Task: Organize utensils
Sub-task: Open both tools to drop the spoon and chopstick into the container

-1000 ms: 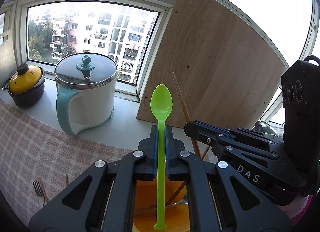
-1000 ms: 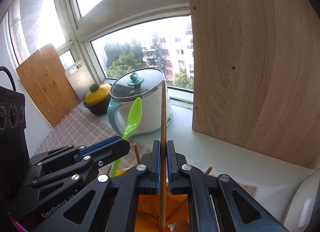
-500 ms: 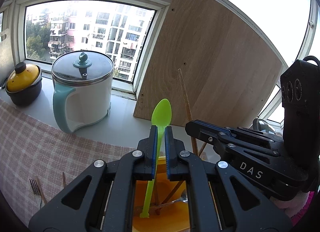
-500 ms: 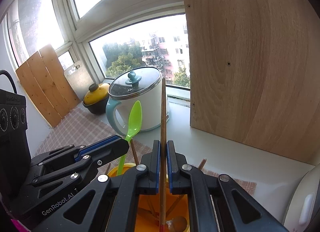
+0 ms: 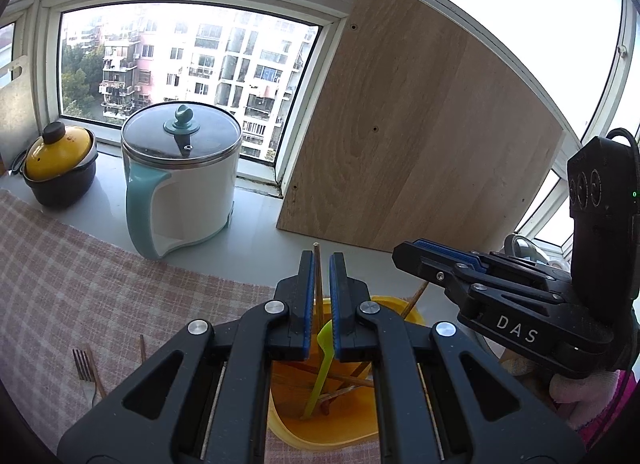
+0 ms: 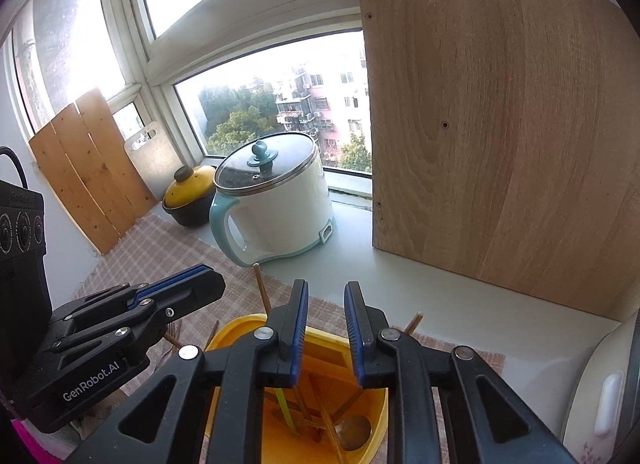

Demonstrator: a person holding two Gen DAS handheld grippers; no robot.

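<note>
Poised over a yellow utensil holder (image 5: 394,304) on the checked cloth (image 5: 100,284) of the worktop (image 5: 256,232): left hand-held gripper (image 5: 320,300), jaws slightly parted around nothing, and right hand-held gripper (image 6: 326,328), jaws spread wide and empty. Green spoon (image 5: 320,368) resting tilted inside the holder, directly beneath the left jaws, among wooden chopsticks (image 6: 262,292) leaning against the rim. Fork (image 5: 86,372) lying on the cloth, well left of the holder. Behind, on the sill: white electric pot (image 5: 180,184), yellow-lidded casserole (image 5: 60,168), wooden board (image 5: 420,136).
</note>
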